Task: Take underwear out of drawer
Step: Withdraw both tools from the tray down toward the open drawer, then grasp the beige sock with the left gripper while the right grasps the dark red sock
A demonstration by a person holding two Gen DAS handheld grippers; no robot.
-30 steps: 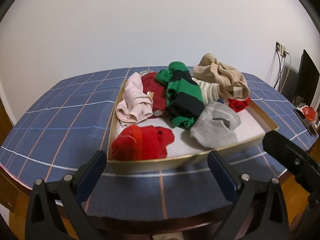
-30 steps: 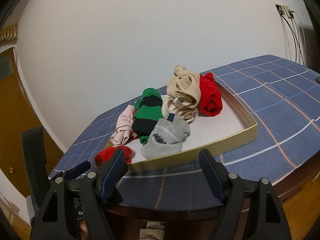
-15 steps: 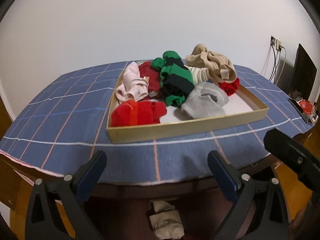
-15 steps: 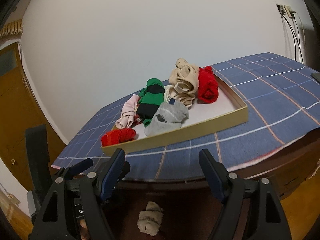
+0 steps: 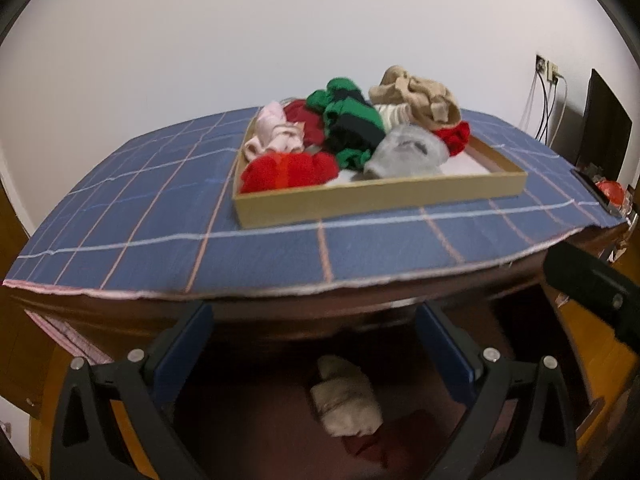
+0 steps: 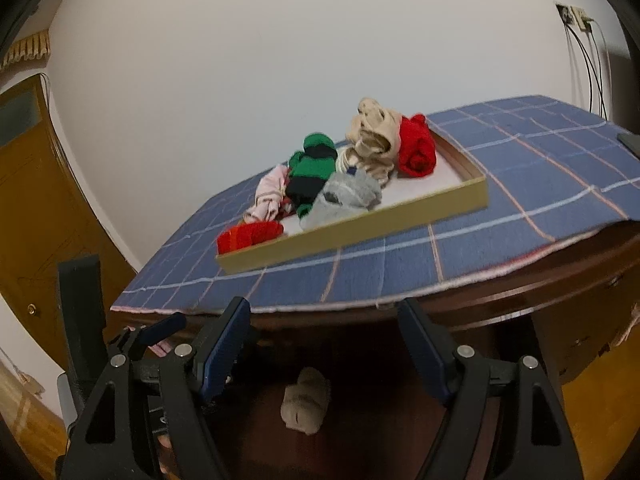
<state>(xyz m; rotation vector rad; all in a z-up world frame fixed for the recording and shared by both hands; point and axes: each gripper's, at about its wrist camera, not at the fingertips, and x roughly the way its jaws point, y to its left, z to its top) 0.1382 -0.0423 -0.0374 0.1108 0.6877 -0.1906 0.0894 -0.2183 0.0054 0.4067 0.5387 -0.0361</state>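
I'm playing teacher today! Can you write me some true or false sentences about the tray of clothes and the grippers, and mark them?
1. The tray sits on a blue checked cloth. True.
2. The left gripper is squeezing a red garment. False: it is open and holds nothing; the red garment lies in the tray.
3. A grey garment lies near the tray's front wall. True.
4. The right gripper is shut tight. False: it is open, with nothing between its fingers.
5. The beige bundle lies inside the tray. False: it lies below the table edge, in the dark space underneath.
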